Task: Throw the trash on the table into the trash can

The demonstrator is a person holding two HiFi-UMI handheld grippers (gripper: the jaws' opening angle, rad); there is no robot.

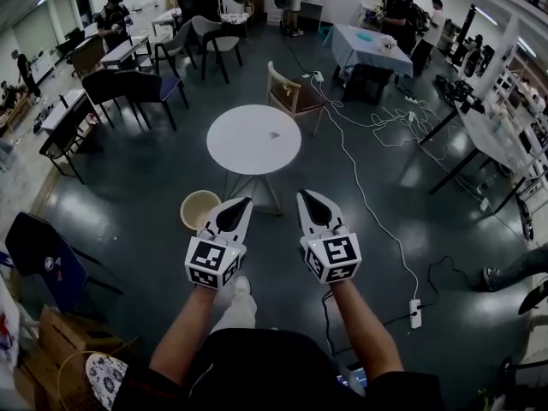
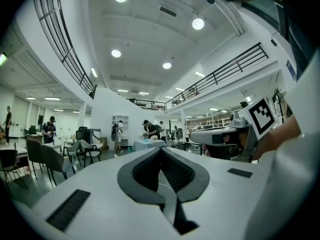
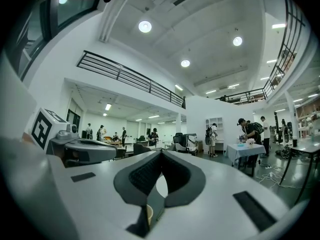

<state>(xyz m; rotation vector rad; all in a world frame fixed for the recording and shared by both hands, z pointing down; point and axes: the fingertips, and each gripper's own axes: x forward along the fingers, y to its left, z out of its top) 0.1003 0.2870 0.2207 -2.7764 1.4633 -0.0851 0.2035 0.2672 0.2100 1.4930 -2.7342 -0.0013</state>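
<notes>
Trash (image 1: 275, 134): one small dark scrap, which I see lying near the middle of the round white surface (image 1: 235, 148); it is too small for me to tell what it is
Trash can (image 1: 199, 209): beige, round and open-topped; it stands on the floor by the near left side of the surface, close to its legs
Left claw (image 1: 243, 204): held in the air on my side of the surface, its tip showing just right of the trash can in the head view; its jaws are pressed together with nothing between them
Right claw (image 1: 305, 197): beside the left one and apart from it, pointing the same way; its tips meet and it grips nothing
Chair (image 1: 294, 94): wooden, behind the surface
Cable (image 1: 368, 204): white, trailing across the dark floor on the right
</notes>
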